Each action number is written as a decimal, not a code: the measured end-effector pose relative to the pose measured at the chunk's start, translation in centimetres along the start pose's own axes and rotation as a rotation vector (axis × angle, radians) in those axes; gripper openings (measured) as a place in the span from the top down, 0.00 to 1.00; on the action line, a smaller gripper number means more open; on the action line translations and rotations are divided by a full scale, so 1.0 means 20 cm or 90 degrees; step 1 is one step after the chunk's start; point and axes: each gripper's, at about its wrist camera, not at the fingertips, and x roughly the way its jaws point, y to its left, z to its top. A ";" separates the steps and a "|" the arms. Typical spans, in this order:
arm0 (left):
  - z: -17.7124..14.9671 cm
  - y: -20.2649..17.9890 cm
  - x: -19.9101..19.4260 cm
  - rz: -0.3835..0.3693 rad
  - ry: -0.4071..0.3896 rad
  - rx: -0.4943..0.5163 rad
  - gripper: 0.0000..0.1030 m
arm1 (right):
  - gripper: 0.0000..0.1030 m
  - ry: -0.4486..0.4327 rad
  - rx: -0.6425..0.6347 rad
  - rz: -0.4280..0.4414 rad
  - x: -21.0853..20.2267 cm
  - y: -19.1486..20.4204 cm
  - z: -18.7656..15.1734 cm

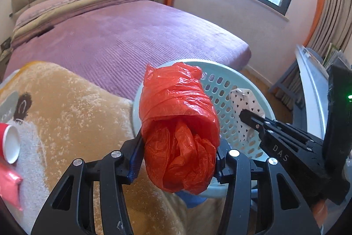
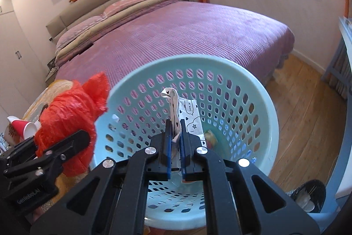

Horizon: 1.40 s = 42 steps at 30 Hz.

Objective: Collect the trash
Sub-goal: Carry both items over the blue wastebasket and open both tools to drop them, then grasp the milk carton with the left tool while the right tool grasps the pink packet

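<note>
Left gripper (image 1: 179, 140): we clamp the red bag (image 1: 179, 124); release once over the basket (image 1: 261, 102) ahead.
Right gripper (image 2: 175, 136): we pinch the printed wrapper (image 2: 176, 111) above the basket; let go.

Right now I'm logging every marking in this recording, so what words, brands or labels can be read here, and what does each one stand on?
"DAS": on the black body of the right gripper, seen from the left wrist.
"love u": in a speech bubble on the white printed paper wrapper.
"GenRobot.AI", blurred and uncertain: on the black left gripper.
Red paper cup: markings unreadable.
</note>
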 end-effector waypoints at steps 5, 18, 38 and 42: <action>0.00 -0.03 0.02 -0.002 -0.003 0.007 0.49 | 0.95 0.014 0.020 -0.005 0.03 -0.05 -0.01; -0.06 0.06 -0.28 -0.067 -0.109 -0.074 0.17 | 0.49 -0.006 0.065 0.001 -0.06 -0.11 -0.01; -0.38 0.44 -1.14 0.028 -0.279 -0.138 0.17 | 0.43 -0.080 -0.097 0.137 -0.53 0.58 -0.11; -0.45 0.56 -1.29 0.110 -0.301 -0.151 0.17 | 0.42 -0.079 -0.133 0.172 -0.56 0.76 -0.17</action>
